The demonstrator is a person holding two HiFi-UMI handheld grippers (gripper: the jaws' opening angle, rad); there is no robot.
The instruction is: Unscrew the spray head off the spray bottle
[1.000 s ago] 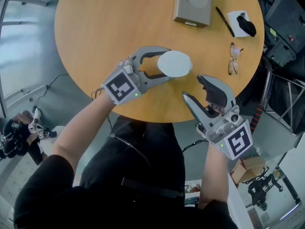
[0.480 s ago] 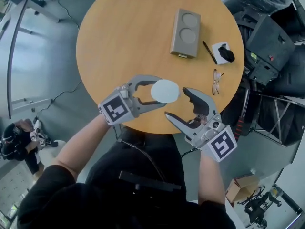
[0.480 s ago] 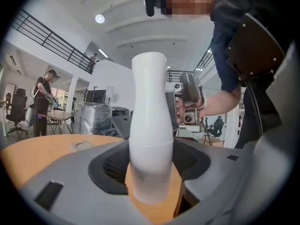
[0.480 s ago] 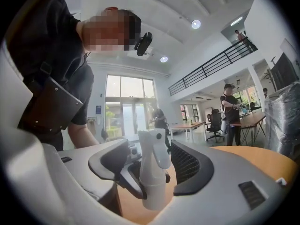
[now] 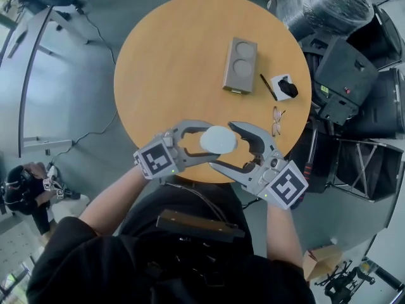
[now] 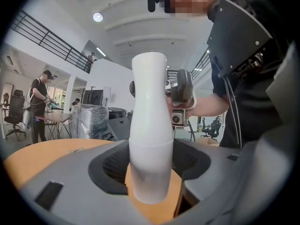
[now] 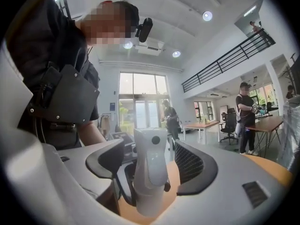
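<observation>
L gripper (image 5: pixel 213 143) clamped on spray bottle (image 6: pixel 149 139), upright, held over tabletop's (image 5: pixel 171 75) near edge. R gripper (image 7: pixel 150 164) jaws have just been opening, now wide apart; spray head (image 7: pixel 151 146) between them, not gripped.

One spray bottle (image 5: pixel 218 139), two tongs (image 5: pixel 213 144) (image 5: pixel 222 145), one grey box (image 5: pixel 240 66), one pen (image 5: pixel 267 87)

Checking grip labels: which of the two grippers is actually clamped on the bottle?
The left gripper: its jaws press the bottle's body. The right gripper's jaws have just been opening and flank the spray head without touching.
</observation>
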